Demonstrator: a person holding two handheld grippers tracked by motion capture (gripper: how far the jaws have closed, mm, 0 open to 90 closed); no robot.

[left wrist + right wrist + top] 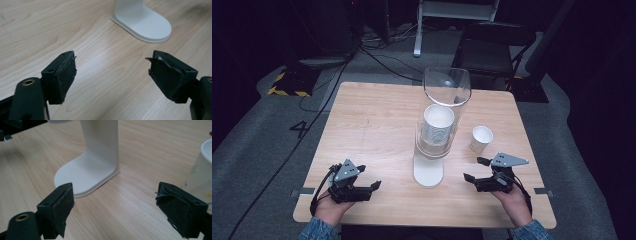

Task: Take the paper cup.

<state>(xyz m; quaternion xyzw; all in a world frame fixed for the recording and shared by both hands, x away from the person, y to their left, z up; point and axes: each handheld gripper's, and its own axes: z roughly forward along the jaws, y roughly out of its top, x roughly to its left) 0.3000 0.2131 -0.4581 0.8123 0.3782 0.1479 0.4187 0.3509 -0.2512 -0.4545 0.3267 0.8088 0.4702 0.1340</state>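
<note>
Dark surroundings are seen around a light wooden table [377, 125], which stands on grey carpet [257, 150] crossed by black cables [319, 107]; a black chair [492, 47] is set beyond the table's far edge. Near the middle of the table a cup dispenser [434, 135] is placed: a white foot [428, 172] lies flat on the wood, and above it a clear tube [447, 90] is held upright with a stack of white paper cups [438, 127] inside. A single paper cup [481, 139] is stood upright just to the right of the dispenser, apart from it.

To the left of the dispenser's foot and nearer the table's front edge, the left gripper [373, 187] is held in a hand [332, 207] resting low over the wood. Its jaws are spread wide with nothing between them, as is seen in the left gripper view, where bare wood lies between the two black pads [63, 77] and the foot [145, 23] is seen ahead and to the right.

To the right of the dispenser's foot, the right gripper [476, 170] is held in the other hand [514, 202], pointed toward the dispenser. Its jaws are likewise parted wide and hold nothing. In the right gripper view the foot and white post [100, 147] of the dispenser are seen ahead between the jaws, and the single cup [201, 172] is seen at the right edge, just behind the right-hand jaw. Denim sleeves [319, 231] are seen at the bottom edge of the high view.
</note>
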